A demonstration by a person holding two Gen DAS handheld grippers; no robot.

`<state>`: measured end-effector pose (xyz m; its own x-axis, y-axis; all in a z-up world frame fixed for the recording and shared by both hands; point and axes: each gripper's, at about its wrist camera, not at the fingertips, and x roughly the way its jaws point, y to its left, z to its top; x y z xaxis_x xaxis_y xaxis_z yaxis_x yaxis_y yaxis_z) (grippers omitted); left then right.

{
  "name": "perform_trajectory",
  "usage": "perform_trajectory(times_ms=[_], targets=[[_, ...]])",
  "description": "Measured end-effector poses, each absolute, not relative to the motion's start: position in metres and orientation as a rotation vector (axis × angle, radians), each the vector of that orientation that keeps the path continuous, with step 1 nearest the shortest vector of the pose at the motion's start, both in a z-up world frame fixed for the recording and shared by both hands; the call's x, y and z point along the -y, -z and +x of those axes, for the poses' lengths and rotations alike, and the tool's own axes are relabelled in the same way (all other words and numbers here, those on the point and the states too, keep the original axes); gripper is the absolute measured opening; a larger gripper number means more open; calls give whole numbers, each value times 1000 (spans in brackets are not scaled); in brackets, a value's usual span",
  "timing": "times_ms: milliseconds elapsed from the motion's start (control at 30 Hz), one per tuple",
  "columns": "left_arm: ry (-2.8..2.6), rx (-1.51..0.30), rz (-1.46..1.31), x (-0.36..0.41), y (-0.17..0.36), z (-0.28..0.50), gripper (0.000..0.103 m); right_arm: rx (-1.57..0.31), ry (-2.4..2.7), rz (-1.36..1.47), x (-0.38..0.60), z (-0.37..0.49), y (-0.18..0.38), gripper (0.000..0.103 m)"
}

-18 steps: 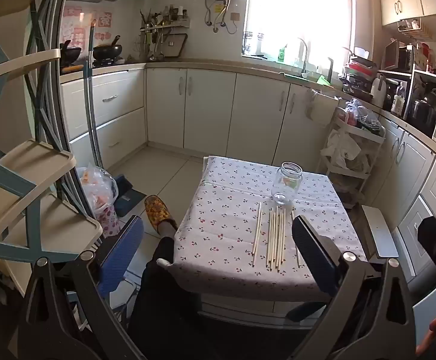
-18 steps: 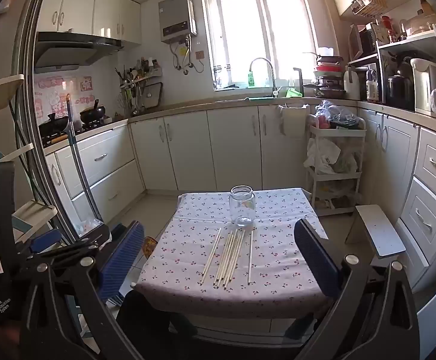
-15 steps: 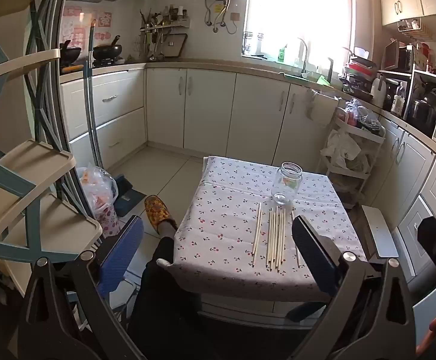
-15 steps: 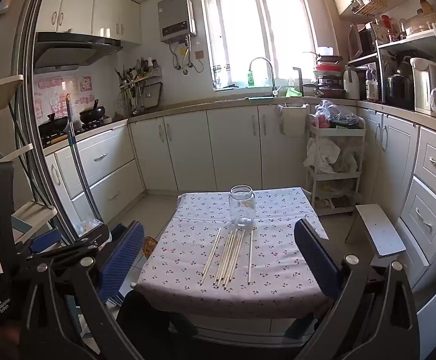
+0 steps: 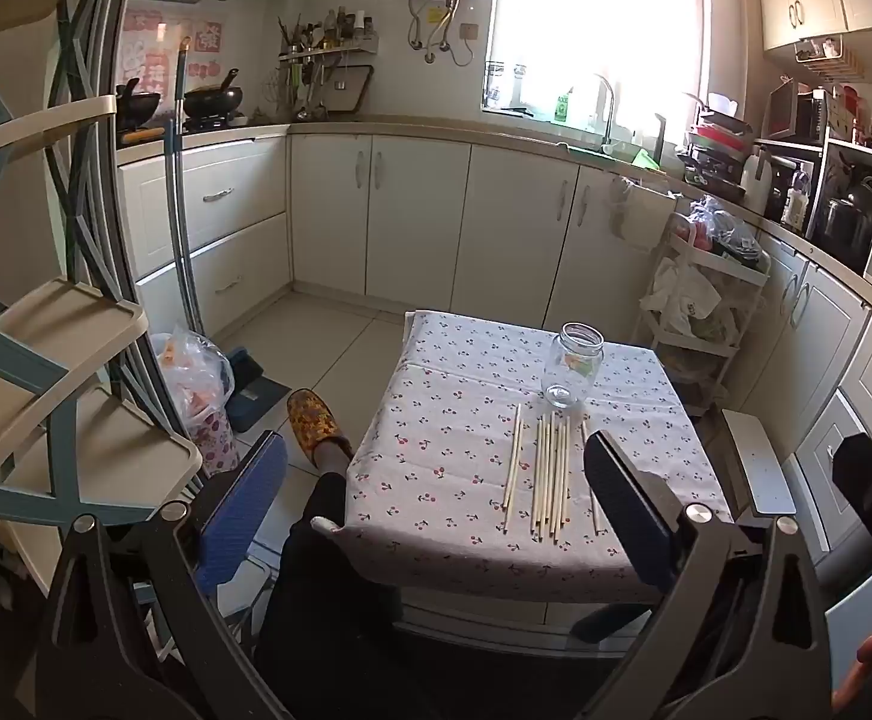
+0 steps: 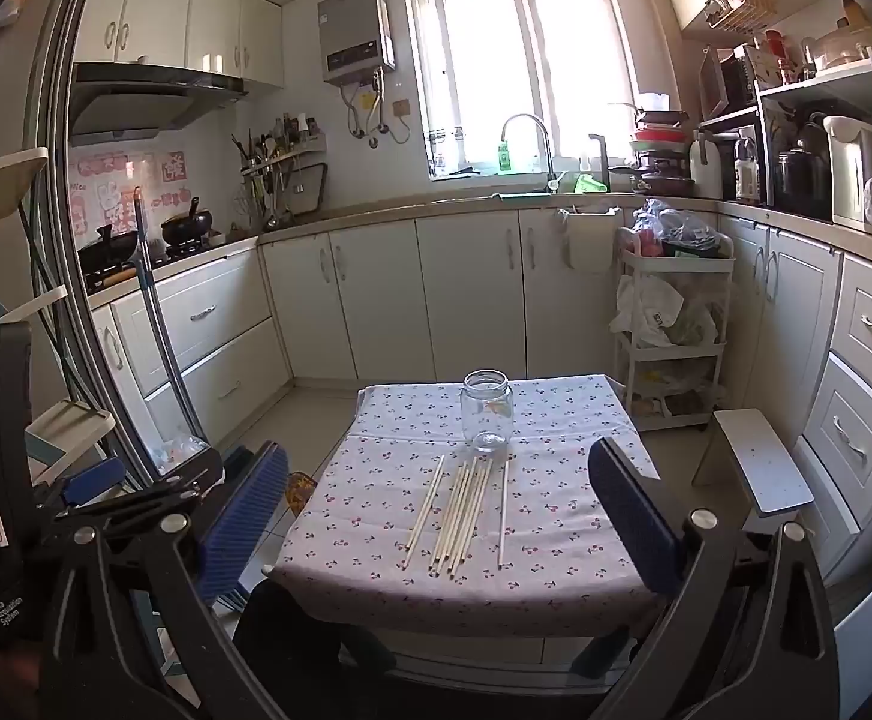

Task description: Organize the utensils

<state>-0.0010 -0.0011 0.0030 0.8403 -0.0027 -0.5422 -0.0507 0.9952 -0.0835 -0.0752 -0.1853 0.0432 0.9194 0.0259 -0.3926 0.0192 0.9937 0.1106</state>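
Several pale wooden chopsticks (image 5: 547, 471) (image 6: 463, 507) lie side by side on a small table (image 5: 436, 468) (image 6: 562, 516) under a cherry-print cloth. An empty clear glass jar (image 5: 572, 372) (image 6: 486, 417) stands upright just beyond their far ends. My left gripper (image 5: 436, 498) is held back from the table's near edge, jaws wide open with nothing between them. My right gripper (image 6: 436, 510) also hovers short of the near edge, wide open and empty. The left gripper's body shows at the left edge of the right wrist view.
A person's dark-trousered leg and patterned slipper (image 5: 315, 423) sit at the table's left corner. A tiered shelf (image 5: 46, 372) stands at left, a white cart (image 6: 670, 330) and a small white stool (image 6: 763, 459) at right. White cabinets (image 6: 466, 294) line the walls.
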Motion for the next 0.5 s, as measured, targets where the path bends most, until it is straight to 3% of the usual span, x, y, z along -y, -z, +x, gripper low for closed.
perform_trajectory(times_ms=[500], targets=[[-19, -581, -94, 6, 0, 6, 95, -413, -6, 116, 176, -66, -34, 96]])
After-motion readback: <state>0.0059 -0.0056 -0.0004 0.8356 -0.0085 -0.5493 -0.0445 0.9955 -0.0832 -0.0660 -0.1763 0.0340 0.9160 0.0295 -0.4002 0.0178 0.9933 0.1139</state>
